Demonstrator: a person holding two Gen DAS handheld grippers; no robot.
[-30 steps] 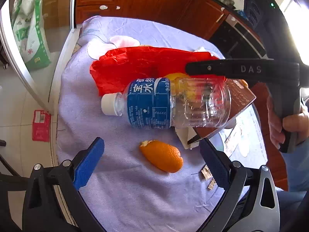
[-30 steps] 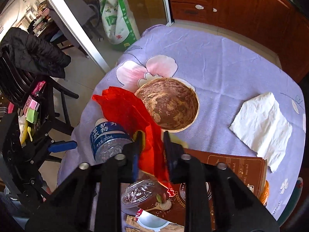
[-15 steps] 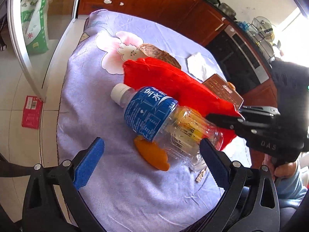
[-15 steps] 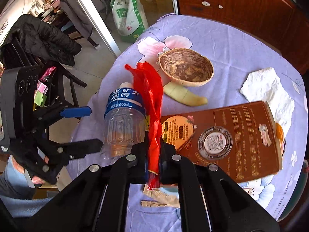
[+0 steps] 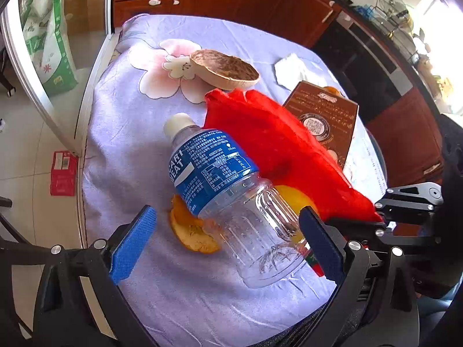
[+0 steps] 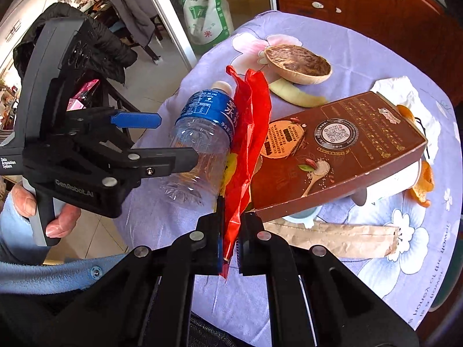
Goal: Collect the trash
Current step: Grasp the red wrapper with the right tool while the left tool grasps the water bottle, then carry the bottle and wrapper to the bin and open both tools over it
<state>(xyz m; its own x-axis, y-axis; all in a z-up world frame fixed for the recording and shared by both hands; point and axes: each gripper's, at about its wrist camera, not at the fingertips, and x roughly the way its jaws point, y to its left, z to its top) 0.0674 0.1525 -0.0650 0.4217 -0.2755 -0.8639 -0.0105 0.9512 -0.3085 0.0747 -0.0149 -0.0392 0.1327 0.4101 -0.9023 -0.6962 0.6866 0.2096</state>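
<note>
My R hand-held gripper [image 6: 230, 240]: clamped on red plastic bag [image 6: 249, 133], lifted off bench [image 5: 130, 144] | my L hand-held gripper [image 5: 228, 240]: jaws apart, straddling clear bottle [image 5: 231, 199], no contact | orange peel [image 5: 191, 231]: under bottle

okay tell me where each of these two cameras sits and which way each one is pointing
Left wrist: on the left gripper, angled down at the plastic bottle between its open jaws.
Right wrist: on the right gripper, angled down across the table; jaws shut on the red plastic bag; a hand shows.
Shared: bottle, bag, brown box.
</note>
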